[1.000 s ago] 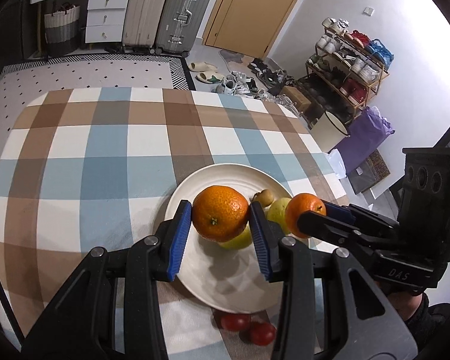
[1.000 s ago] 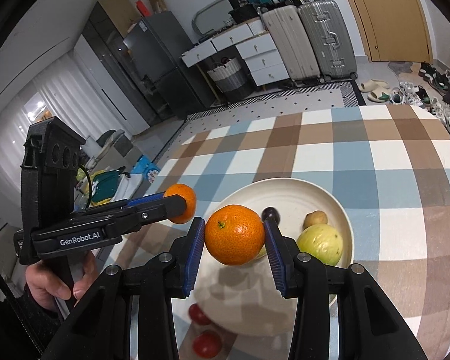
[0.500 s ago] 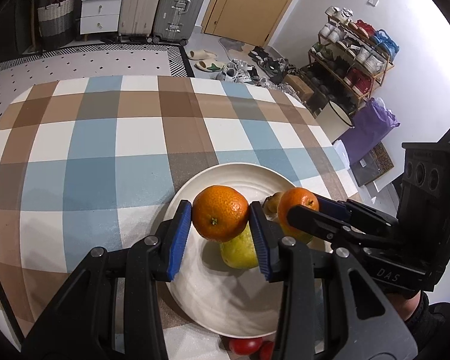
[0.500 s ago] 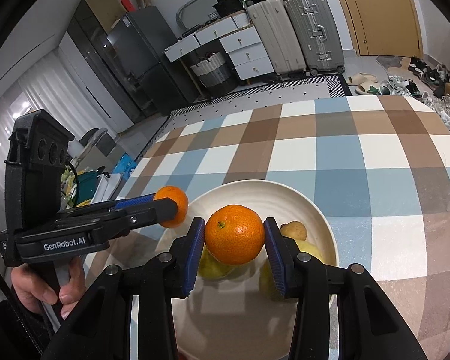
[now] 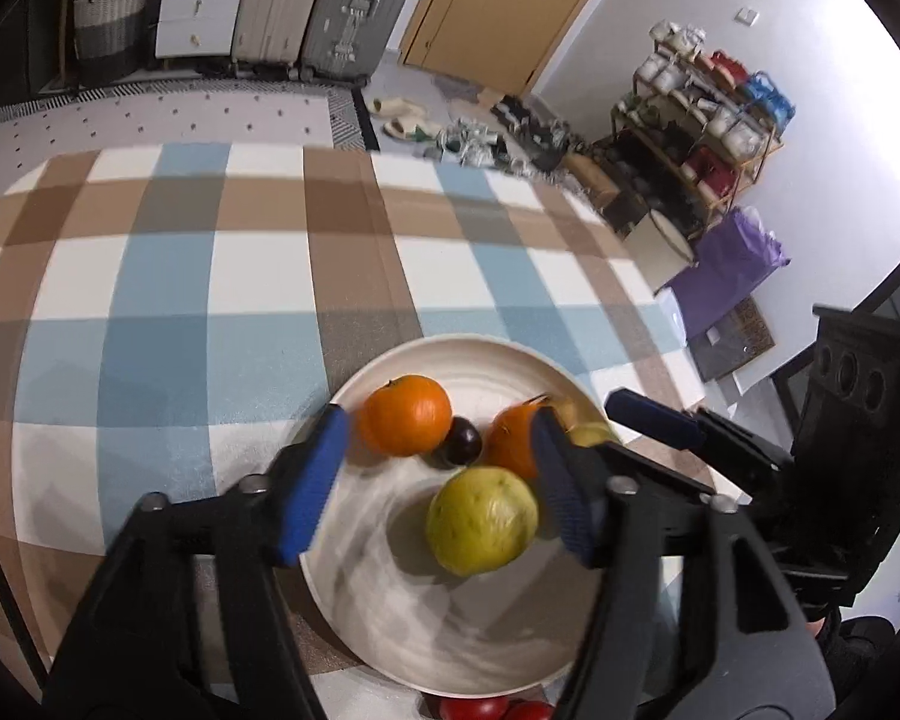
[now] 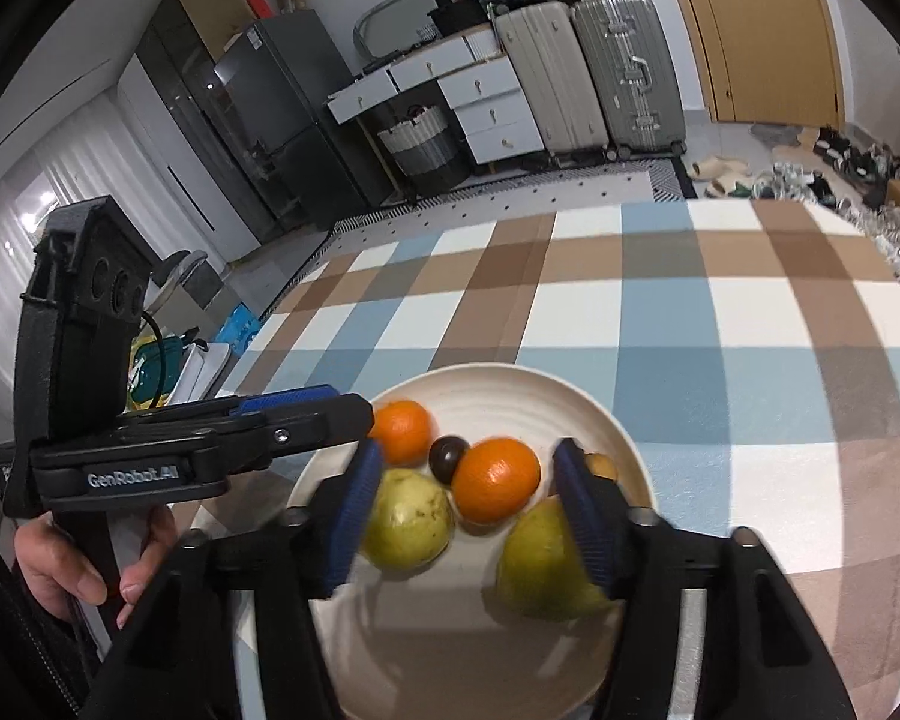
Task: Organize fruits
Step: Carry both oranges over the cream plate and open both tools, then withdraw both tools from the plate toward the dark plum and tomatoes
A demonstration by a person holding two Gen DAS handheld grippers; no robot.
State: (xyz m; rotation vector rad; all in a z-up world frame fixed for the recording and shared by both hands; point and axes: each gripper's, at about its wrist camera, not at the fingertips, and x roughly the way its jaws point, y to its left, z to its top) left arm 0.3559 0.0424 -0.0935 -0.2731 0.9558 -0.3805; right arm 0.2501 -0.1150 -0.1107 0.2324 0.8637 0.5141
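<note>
Left wrist view: left gripper now spread wide over the white plate, no longer clamped on the orange as 0.5 s ago; that orange resting on the plate, just off the left blue pad, beside a dark plum. Between the pads, a yellow-green guava, not pinched. Second orange against the right pad's far side. Red tomatoes on the checked tablecloth at the plate's near rim.

Right wrist view: right gripper likewise parted, released from its orange, which sits on the plate touching the plum. 2 guavas near the pads: 1 at the left pad, 1 at the right. Small brown fruit partly hidden behind the right pad.

"GenRobot.AI" readable on the left gripper's side. No lettering legible on the other handle; blurred.
</note>
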